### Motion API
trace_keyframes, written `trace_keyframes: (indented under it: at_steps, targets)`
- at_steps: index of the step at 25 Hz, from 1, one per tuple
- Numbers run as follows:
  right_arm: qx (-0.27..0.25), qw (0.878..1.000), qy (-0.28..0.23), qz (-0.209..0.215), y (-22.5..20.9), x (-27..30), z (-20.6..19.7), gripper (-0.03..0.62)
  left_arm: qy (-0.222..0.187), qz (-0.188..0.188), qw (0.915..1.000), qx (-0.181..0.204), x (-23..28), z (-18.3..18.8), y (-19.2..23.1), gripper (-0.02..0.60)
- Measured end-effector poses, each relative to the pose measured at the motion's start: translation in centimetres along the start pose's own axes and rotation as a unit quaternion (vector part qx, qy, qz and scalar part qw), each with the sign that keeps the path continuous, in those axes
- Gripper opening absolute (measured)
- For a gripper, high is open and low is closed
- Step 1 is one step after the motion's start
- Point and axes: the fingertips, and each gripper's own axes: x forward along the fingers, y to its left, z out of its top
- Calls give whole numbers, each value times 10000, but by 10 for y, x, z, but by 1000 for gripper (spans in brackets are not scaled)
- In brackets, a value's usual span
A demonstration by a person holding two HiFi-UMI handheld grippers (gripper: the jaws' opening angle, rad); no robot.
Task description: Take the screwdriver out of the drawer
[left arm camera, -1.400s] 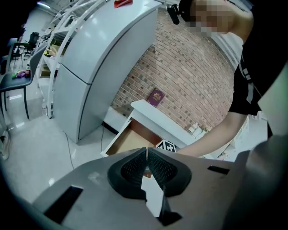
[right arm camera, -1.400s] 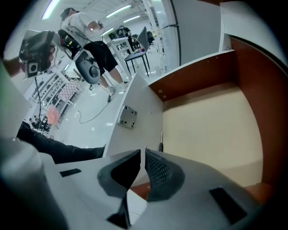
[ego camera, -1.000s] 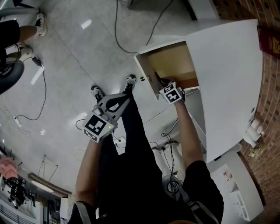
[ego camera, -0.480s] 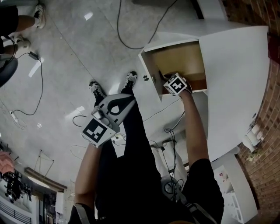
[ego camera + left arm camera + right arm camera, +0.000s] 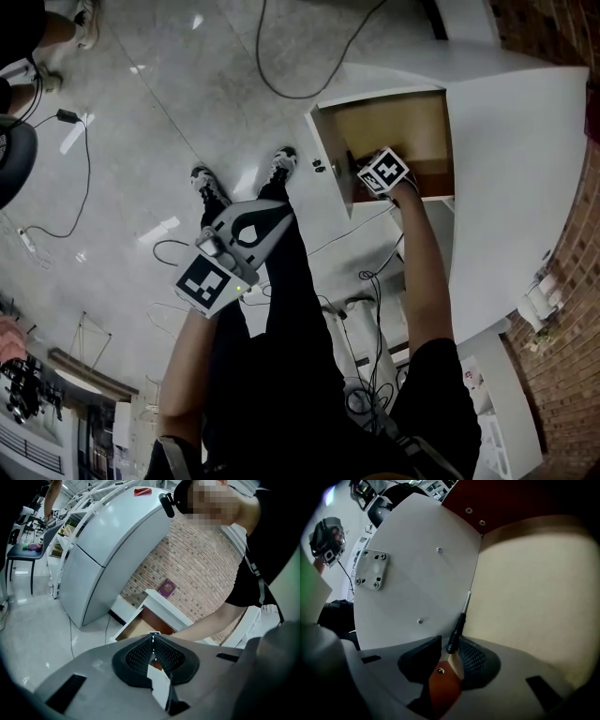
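A small black-handled screwdriver [image 5: 457, 630] with a thin metal shaft lies on the tan floor of the open drawer [image 5: 534, 583], along the drawer's white front panel [image 5: 417, 573]. My right gripper [image 5: 451, 644] points steeply down into the drawer [image 5: 398, 117]. Its jaws are opening, with the screwdriver's handle in the gap between the pads and not pressed. In the head view the right gripper [image 5: 366, 171] is at the drawer's near corner. My left gripper [image 5: 276, 208] hangs shut and empty over the person's legs, its pads together [image 5: 153, 637].
The drawer juts from a white cabinet [image 5: 506, 169] against a brick wall [image 5: 562, 300]. Cables [image 5: 281, 84] trail over the grey floor, and more lie by the person's feet [image 5: 370, 309]. A white fridge [image 5: 108, 545] stands across the room.
My right gripper has sunk deeper into the drawer and tipped further downward. The left gripper has stayed where it was.
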Motion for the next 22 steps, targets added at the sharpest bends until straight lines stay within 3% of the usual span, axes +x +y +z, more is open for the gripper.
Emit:
trace_keyframes:
  at_steps: [6,9,22]
  targets:
    - [156,9998,-75,19,-8,-1,6,124,-67,30,10000,-42,-1,4,7,20]
    - [141,9997,-108,156,-3,-2,7,138,-59,24,10000,-10,0,5,6,20]
    - [-221,9960,521,694,10,5,-9,110,-107,75,9999,-54,1,0,2,20]
